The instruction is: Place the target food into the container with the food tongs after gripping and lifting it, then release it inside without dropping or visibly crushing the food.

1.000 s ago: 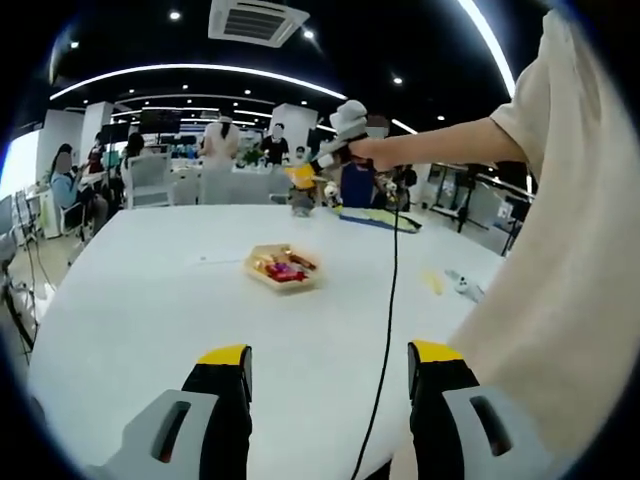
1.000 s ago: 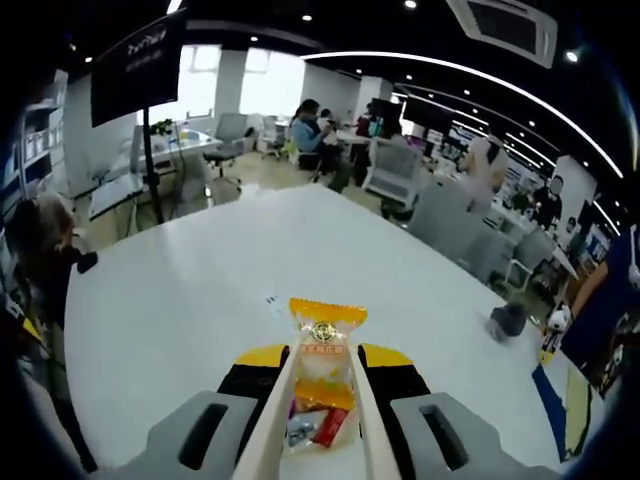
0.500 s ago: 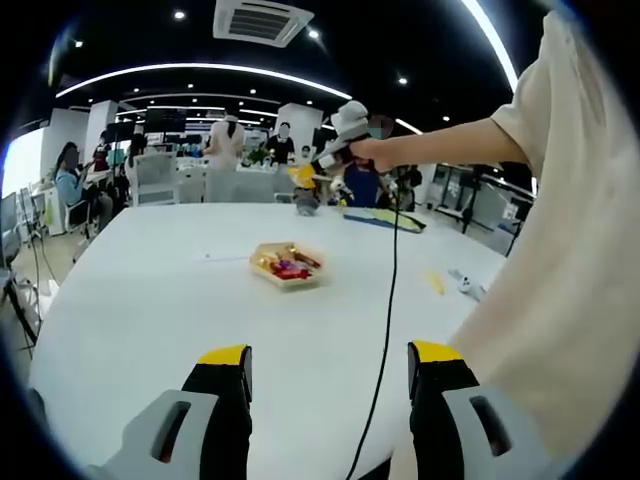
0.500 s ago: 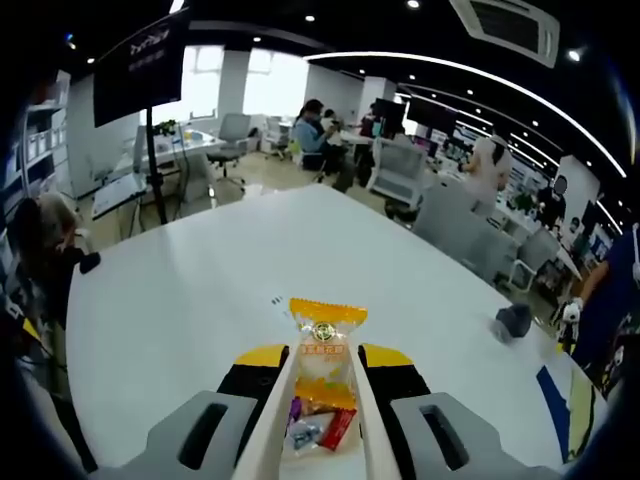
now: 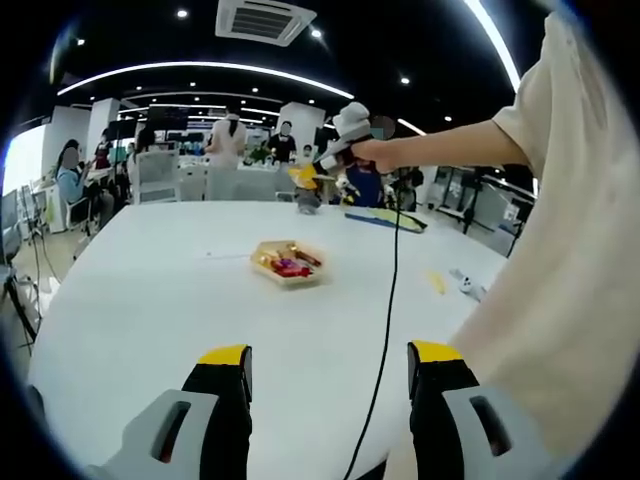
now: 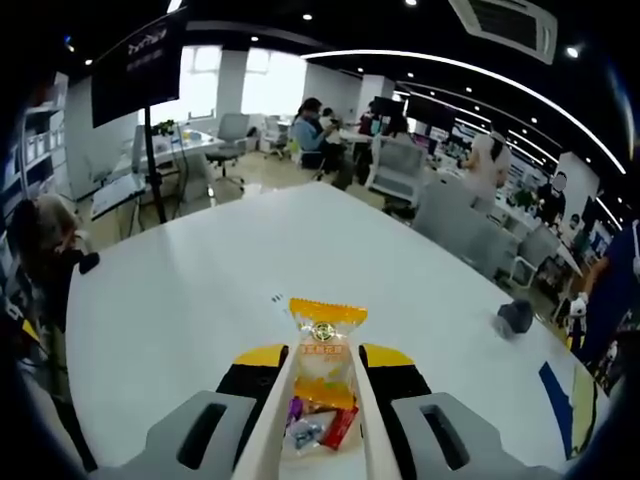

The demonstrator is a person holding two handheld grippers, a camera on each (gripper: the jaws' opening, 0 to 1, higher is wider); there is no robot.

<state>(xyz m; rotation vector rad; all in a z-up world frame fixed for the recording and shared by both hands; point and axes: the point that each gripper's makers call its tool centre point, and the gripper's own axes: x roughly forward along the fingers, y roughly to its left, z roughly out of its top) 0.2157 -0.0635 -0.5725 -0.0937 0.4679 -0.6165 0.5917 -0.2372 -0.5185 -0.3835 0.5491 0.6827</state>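
Cream-coloured plastic food tongs (image 6: 318, 420), squeezed by the right gripper (image 6: 320, 372), are clamped on a clear sealed snack packet with an orange top band (image 6: 322, 362), held up between their two arms. Below the tong tips sits the shallow tan tray of wrapped snacks (image 5: 286, 264) on the white table (image 5: 150, 300). The packet looks light, crinkly and slippery; gripping its flat sides midway seems safest. A round gold emblem and small print cannot be read. The left gripper (image 5: 328, 372) stands apart, empty.
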